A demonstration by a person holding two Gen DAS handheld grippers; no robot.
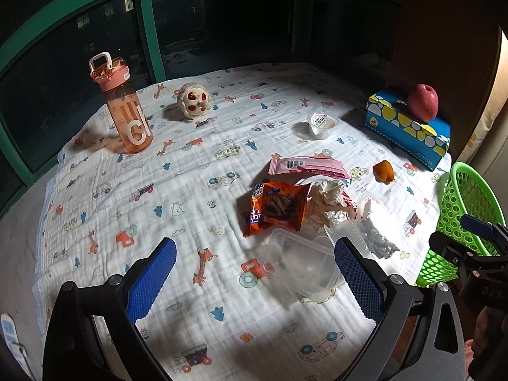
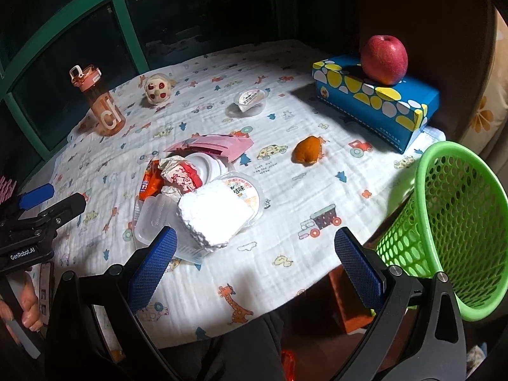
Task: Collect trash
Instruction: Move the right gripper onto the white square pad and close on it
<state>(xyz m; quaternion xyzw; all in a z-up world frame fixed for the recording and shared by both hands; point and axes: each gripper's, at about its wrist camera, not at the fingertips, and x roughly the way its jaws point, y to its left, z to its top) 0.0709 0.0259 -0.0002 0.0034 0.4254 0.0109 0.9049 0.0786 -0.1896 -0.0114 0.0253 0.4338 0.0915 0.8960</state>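
trash heap, centre of the table: an orange snack wrapper (image 1: 275,207), a pink wrapper (image 1: 307,167) behind it, crumpled foil paper (image 1: 328,201), a clear plastic container (image 1: 300,262) at the near edge of the heap, a folded white napkin (image 2: 213,217) laid over a printed cup lid (image 2: 246,192); all are touching or overlapping. an orange peel scrap (image 2: 307,150) is set apart to the right, between the heap and the tissue box (image 2: 376,101). destination: a green mesh basket (image 2: 451,219), held off the table's right edge, seemingly empty as far as can be seen. left gripper (image 1: 255,266): jaws spread wide, nothing held, hung low over the clear container. right gripper (image 2: 255,262): jaws likewise spread and empty, placed between the heap and the basket, napkin just beside its left finger. step judged: the first pickup is being lined up; nothing is judged collected yet. next move is judged to call for a descent and a closing on one loose item, with thin film and the slick container likely to slip or drag neighbours. not trash, to be left: pink water bottle (image 1: 125,104), plush toy (image 1: 194,101), sealed jelly cup (image 1: 321,124), apple (image 2: 384,59) on the tissue box. hard to make out: the basket floor, print on the wrappers, whatever lies under the napkin; window panes are dark; the patterned cloth (image 1: 190,190) is blown out by glare near the heap.
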